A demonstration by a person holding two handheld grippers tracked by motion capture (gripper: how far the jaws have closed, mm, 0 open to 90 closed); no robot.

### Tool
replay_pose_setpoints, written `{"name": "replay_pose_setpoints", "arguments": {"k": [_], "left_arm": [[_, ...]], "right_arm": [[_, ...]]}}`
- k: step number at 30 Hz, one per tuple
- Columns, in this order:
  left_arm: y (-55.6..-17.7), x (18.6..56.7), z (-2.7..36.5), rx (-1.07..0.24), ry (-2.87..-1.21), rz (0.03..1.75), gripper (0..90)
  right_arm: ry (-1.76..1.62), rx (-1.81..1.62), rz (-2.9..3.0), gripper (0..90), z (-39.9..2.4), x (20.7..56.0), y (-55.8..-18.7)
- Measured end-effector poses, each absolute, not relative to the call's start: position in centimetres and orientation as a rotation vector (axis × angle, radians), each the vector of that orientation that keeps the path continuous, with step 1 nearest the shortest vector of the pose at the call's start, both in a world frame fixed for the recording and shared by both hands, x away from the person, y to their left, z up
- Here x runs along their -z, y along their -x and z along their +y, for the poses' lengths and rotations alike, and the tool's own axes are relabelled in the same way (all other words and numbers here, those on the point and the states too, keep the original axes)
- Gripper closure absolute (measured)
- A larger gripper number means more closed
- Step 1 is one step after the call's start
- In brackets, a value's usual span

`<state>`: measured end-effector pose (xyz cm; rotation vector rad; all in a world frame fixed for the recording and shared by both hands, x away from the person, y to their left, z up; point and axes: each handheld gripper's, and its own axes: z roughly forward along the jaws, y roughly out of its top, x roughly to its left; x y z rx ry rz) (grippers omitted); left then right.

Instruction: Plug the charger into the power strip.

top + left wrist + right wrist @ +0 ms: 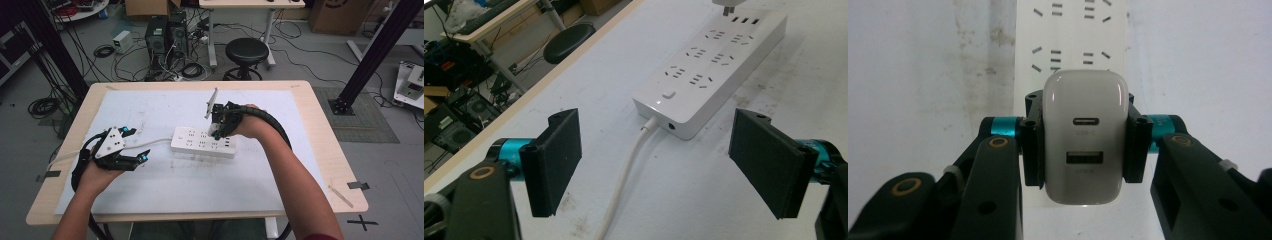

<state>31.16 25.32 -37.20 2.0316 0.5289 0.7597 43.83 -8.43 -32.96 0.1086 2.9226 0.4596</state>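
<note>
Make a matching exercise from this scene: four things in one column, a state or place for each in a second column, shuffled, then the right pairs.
Things:
1. charger
2. power strip
3. left gripper
4. stool

States or places:
A. open, with nothing between its pads
B. standing on the floor beyond the table
C. clamped in the right gripper
D. lying flat on the table, its white cord trailing to the left

Pairs: 1-C, 2-D, 3-A, 4-B
</note>
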Motion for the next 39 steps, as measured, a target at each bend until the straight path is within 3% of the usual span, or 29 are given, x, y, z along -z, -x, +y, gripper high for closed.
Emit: {"name": "replay_pose_setpoints", "arguments": {"k": [9,39], "left_arm": [[-31.1,37.6,25.9,-0.756,-2.034,0.538,21.1],[-31.3,38.4,26.6,-0.752,-2.031,0.563,21.1]], "right_arm": [[-0.061,-0.275,2.996,63.0,-7.0,33.6,-45.5],[-0.089,-0.204,3.049,63.1,-6.0,35.7,-47.3]]}}
